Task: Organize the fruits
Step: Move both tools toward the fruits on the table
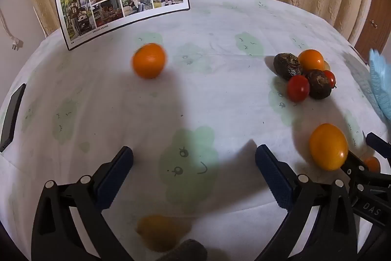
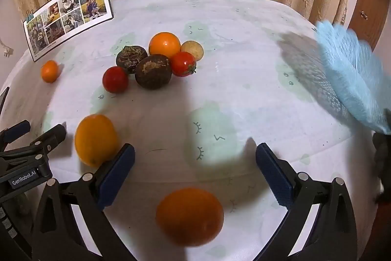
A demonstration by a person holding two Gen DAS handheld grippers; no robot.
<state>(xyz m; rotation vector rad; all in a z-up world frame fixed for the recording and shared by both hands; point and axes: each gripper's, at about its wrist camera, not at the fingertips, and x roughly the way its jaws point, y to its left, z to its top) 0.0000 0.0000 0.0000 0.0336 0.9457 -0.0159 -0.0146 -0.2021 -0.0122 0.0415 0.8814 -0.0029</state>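
Left gripper [image 1: 194, 171]: fingers spread wide, holding nothing, above bare tablecloth [image 1: 220, 23]. Right gripper [image 2: 195, 171]: fingers likewise spread wide and empty; a large orange [image 2: 190, 216] lies on the cloth between and just below its fingers, with no contact visible. Fruit layout, right wrist view: a cluster sits at centre-left of the table, consisting of two dark brown fruits [image 2: 153, 70], two red tomatoes [image 2: 183, 63], one orange fruit [image 2: 164, 44] and a pale round slice-like piece [image 2: 192, 49] behind them, all touching or just beside one another. A yellow-orange fruit [image 2: 95, 138] lies apart from the cluster, just beside the right gripper's left finger and near the left gripper's tip. A small orange [image 2: 49, 71] rests alone at far left, near the photo card [image 2: 68, 16] that stands at the table edge, held by clips. A blue mesh object [image 2: 352, 72], blurred, is at the right edge. In the left wrist view a blurred orange shape [image 1: 158, 231] shows at the bottom edge; its identity cannot be determined.
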